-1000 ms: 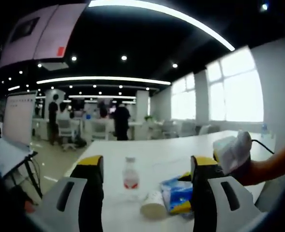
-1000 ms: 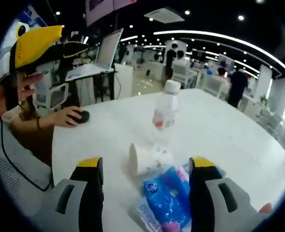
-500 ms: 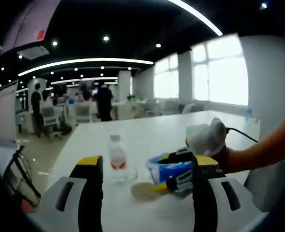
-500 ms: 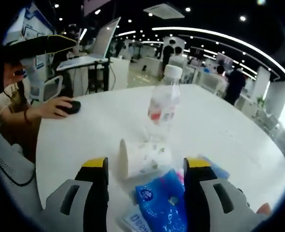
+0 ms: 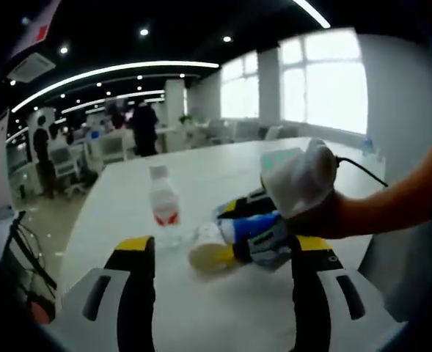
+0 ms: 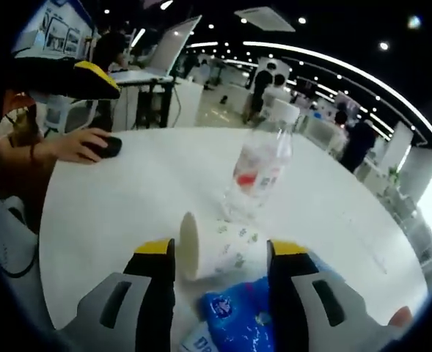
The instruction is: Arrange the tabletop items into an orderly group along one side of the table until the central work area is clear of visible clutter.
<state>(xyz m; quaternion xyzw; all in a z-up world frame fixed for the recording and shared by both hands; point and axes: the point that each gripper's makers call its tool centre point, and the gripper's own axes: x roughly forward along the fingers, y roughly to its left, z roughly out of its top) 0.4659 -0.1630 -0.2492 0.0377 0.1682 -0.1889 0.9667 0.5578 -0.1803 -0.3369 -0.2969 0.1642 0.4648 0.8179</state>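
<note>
On the white table (image 5: pixel 201 323) a clear water bottle (image 5: pixel 163 210) with a red label stands upright. A paper cup (image 5: pixel 203 251) lies on its side beside it. My left gripper (image 5: pixel 223 249) is open, low over the near table edge, with nothing between its fingers. From the right comes a white-gloved hand (image 5: pixel 301 178) with my right gripper (image 5: pixel 238 231), its yellow-tipped jaws closed around a blue tissue pack (image 5: pixel 251 229). In the right gripper view, my right gripper (image 6: pixel 221 251) has the pack (image 6: pixel 227 317) between its jaws, the cup (image 6: pixel 217 247) at their tips and the bottle (image 6: pixel 259 173) behind.
A person's hand rests on a black mouse (image 6: pixel 108 147) at the table's left edge (image 6: pixel 69 213). A laptop (image 6: pixel 159 51) sits on a stand beyond it. Office desks, chairs and standing people (image 5: pixel 143 126) fill the background. Bare tabletop stretches behind the bottle.
My right gripper's jaws have narrowed onto the blue tissue pack and moved in toward the cup. The left gripper view has swung right, and the gloved hand is now closer to centre.
</note>
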